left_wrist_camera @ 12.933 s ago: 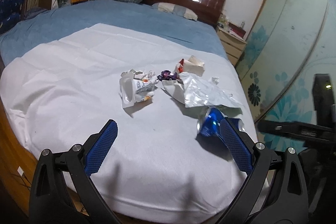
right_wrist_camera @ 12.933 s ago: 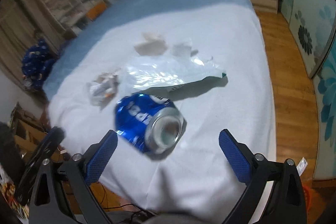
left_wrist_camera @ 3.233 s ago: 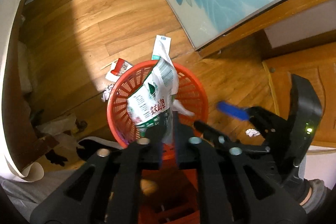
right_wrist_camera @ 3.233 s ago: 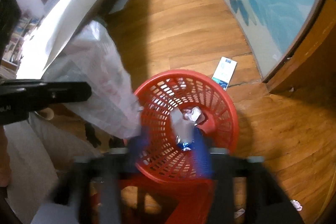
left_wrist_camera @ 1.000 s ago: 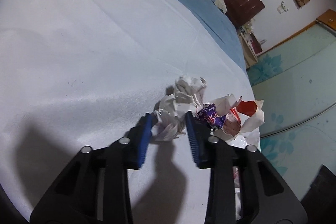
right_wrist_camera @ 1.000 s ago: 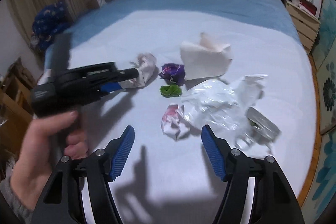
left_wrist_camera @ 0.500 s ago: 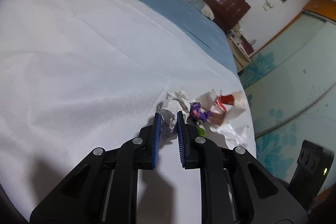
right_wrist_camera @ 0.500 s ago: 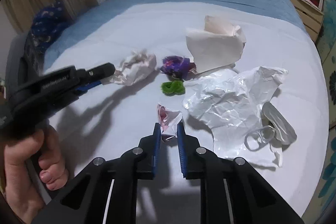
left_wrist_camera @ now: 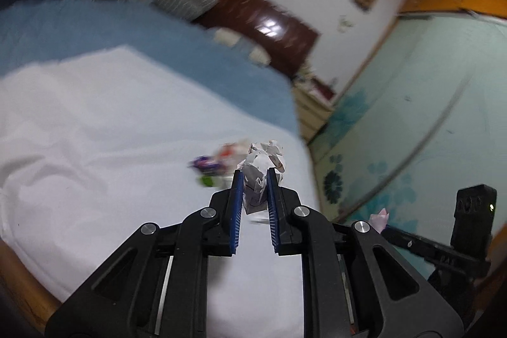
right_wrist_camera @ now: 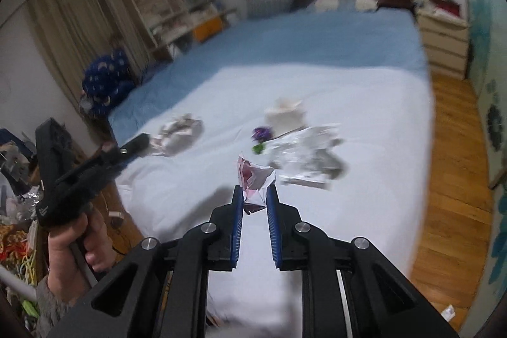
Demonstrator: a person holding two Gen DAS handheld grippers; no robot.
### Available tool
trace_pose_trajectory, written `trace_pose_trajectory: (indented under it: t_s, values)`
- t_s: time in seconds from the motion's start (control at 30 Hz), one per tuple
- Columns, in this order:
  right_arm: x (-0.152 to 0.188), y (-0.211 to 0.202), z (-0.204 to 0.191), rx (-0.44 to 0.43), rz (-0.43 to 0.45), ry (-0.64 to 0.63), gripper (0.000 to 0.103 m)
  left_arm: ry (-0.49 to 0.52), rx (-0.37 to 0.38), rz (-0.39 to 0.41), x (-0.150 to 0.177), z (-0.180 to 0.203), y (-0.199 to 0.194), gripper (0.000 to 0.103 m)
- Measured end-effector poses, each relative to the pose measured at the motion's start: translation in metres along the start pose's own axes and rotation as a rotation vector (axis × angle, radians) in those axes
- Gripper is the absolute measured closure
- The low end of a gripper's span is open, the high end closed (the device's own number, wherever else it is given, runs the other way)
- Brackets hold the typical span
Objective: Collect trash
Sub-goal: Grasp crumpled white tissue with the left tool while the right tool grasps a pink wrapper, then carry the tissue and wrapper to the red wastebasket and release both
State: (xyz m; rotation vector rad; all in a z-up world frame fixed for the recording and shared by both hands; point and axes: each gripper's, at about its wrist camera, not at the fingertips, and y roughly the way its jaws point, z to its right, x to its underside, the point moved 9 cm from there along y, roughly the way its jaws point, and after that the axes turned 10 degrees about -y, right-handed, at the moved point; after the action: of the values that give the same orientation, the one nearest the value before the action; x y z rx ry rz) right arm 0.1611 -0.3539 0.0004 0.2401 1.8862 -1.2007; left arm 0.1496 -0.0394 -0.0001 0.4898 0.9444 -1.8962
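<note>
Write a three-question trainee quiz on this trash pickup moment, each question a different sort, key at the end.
1. True or false: the left gripper is shut on a crumpled white paper.
2. The right gripper holds: A) a blue can B) a crumpled pink-and-white wrapper C) nothing.
3. Fill in: the remaining trash lies on the ____ sheet over the bed.

Key: 1 true; 2 B; 3 white.

Both wrist views overlook the shared bed (left_wrist_camera: 95, 122).
</note>
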Motion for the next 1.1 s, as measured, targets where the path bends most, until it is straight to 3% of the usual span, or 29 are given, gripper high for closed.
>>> trace_pose_trajectory:
  t_s: [0.13,0.23,0.37,0.5,0.6,0.67,0.7,0.8,0.87,0.97,1.1]
  values:
    - [0.033,-0.102,0.062,0.098,0.036,0.039,0.086,0.087,0.069,-0.02,0.036,0.086,-0.015,0.089]
    - [0.077,-0.171,0.118,0.206,0.021,0.089,0.086,0.137,0.139,-0.091,0.079,0.155,-0.008,0.089]
    - [0.166,-0.237,0.187,0.299,-0.042,0.209,0.086,0.202,0.245,-0.26,0.165,0.249,0.027,0.089]
    - [0.267,-0.264,0.241,0.346,-0.099,0.366,0.086,0.31,0.276,-0.476,0.279,0.314,0.072,0.089]
    - [0.337,-0.255,0.262,0.344,-0.156,0.476,0.086,0.435,0.218,-0.654,0.372,0.329,0.106,0.089]
    - [0.392,-0.239,0.272,0.323,-0.208,0.561,0.086,0.472,0.133,-0.799,0.427,0.319,0.129,0.089]
    - [0.416,-0.231,0.276,0.32,-0.235,0.582,0.086,0.487,0.086,-0.877,0.45,0.311,0.138,0.089]
    - [0.469,-0.209,0.279,0.284,-0.288,0.681,0.086,0.551,-0.039,-0.971,0.491,0.296,0.155,0.088]
    - [0.488,-0.194,0.285,0.277,-0.319,0.708,0.086,0.597,-0.081,-1.054,0.52,0.285,0.158,0.088]
    - [0.493,-0.175,0.279,0.259,-0.337,0.72,0.086,0.645,-0.124,-1.115,0.542,0.272,0.162,0.089]
    - [0.503,-0.16,0.28,0.254,-0.347,0.726,0.086,0.678,-0.15,-1.135,0.562,0.274,0.167,0.089]
